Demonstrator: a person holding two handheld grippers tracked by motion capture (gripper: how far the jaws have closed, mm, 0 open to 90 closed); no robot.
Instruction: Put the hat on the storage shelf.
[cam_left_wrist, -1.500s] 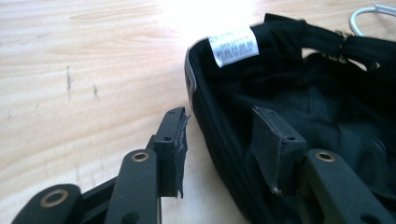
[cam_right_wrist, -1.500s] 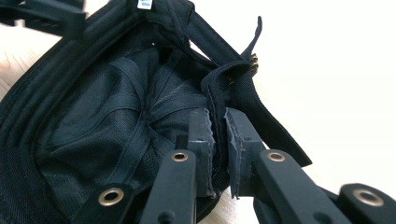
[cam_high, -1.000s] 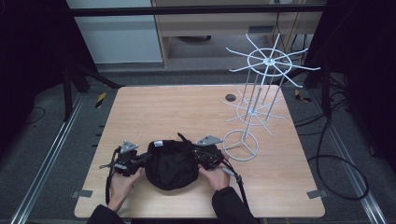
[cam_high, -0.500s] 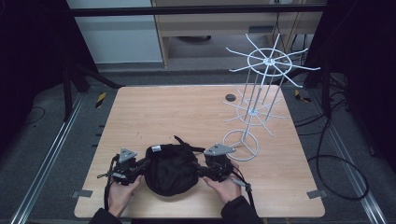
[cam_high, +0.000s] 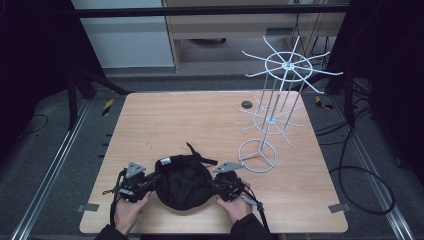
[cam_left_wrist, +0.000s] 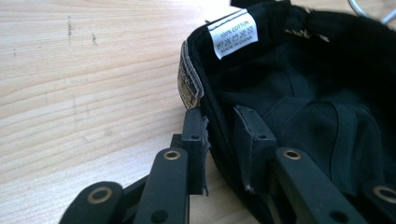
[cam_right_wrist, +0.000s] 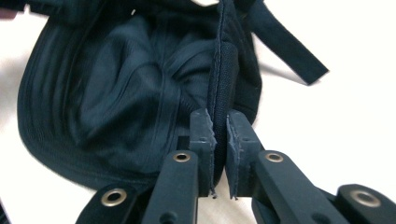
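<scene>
A black cap (cam_high: 182, 181) lies upside down near the front edge of the wooden desk (cam_high: 200, 120), its hollow facing up, between the person's 2 hands. The left claw (cam_high: 150, 182) meets the cap's left rim; in the left gripper view the left claw (cam_left_wrist: 222, 137) straddles that rim, 1 jaw outside and 1 inside the crown, and its jaws have just been opening a little, so a gap shows beside the fabric and the hold looks loose. A white care label (cam_left_wrist: 233, 33) sits on the inner band just beyond. The right claw (cam_high: 214, 186) meets the cap's right rim; in the right gripper view the right claw (cam_right_wrist: 219, 128) has just been closing and now pinches the stitched edge of the cap (cam_right_wrist: 116, 93) tight between its pads. A black strap (cam_high: 200, 154) trails from the cap's far side. A white wire rack (cam_high: 272, 115) stands upright to the right, its ring base just beyond the right hand (cam_high: 235, 207), apart from the cap.
</scene>
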